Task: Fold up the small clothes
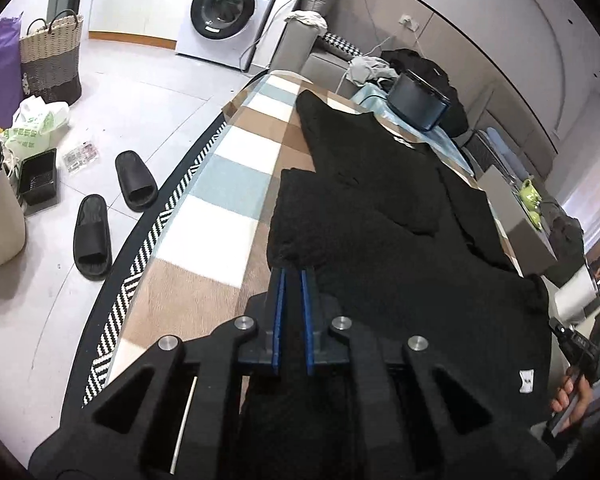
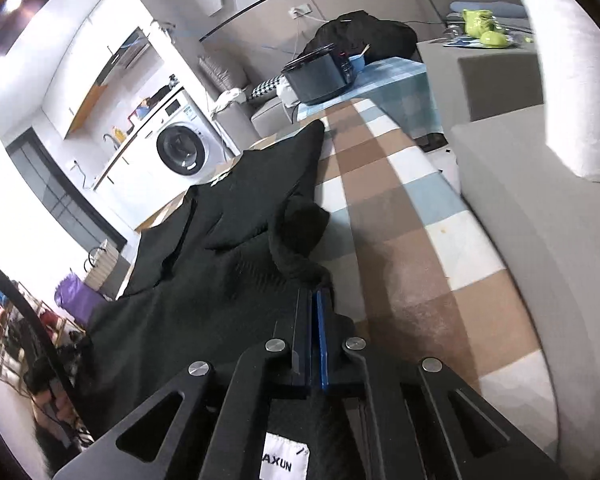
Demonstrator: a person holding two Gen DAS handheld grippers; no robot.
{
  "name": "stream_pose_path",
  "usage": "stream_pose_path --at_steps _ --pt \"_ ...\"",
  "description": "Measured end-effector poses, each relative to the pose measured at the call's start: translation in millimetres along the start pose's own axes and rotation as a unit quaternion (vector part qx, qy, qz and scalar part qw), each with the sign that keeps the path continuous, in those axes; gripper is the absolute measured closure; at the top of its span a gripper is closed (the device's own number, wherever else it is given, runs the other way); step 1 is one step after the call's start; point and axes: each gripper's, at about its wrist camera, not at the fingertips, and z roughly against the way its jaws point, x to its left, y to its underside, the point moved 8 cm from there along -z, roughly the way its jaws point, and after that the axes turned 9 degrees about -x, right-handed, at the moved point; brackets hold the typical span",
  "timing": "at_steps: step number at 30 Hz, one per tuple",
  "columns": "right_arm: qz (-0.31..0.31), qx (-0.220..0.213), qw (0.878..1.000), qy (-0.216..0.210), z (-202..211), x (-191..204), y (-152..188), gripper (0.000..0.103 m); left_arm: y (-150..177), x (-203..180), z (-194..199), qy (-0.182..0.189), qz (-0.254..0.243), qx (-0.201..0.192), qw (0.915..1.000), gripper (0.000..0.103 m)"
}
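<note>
Both grippers, left (image 1: 294,270) and right (image 2: 315,289), pinch the garment (image 1: 380,240) hem. Lift together, evenly; fold toward collar.

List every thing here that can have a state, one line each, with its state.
Left hand-held gripper: shut on the black garment's edge.
Right hand-held gripper: shut on the garment's other edge.
Black garment: spread on the checked cloth, partly folded over itself.
Washing machine: door closed.
Slippers: lying apart on the floor.
Basket: upright.
</note>
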Motion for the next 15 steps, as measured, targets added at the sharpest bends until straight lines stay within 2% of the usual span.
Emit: stream_pose_path --at_steps 4,6,7,8,10,13,15 --pt "-0.004 0.017 1.000 0.015 -1 -11 2 0.100 8 5 -1 -0.011 0.000 0.024 0.9996 0.096" --pt "-0.002 0.030 0.999 0.021 -5 -11 3 0.098 10 6 -2 -0.008 -0.009 0.036 0.9993 0.085" --pt "-0.002 0.036 0.999 0.023 -6 -11 4 0.093 10 6 -4 -0.009 -0.013 0.040 0.9991 0.074" --pt "0.001 0.043 0.999 0.024 -7 -11 6 0.082 10 6 -6 -0.011 -0.015 0.042 0.9990 0.061" --pt "0.004 0.045 0.999 0.030 -10 -12 5 0.068 8 6 -12 -0.019 -0.021 0.042 0.9987 0.053" --pt "0.003 0.048 0.999 0.025 -14 -11 7 0.064 7 7 -28 -0.031 -0.026 0.057 0.9976 0.052" --pt "0.007 0.054 0.998 0.028 -19 -12 8 0.064 7 7 -39 -0.025 -0.021 0.069 0.9971 0.052"
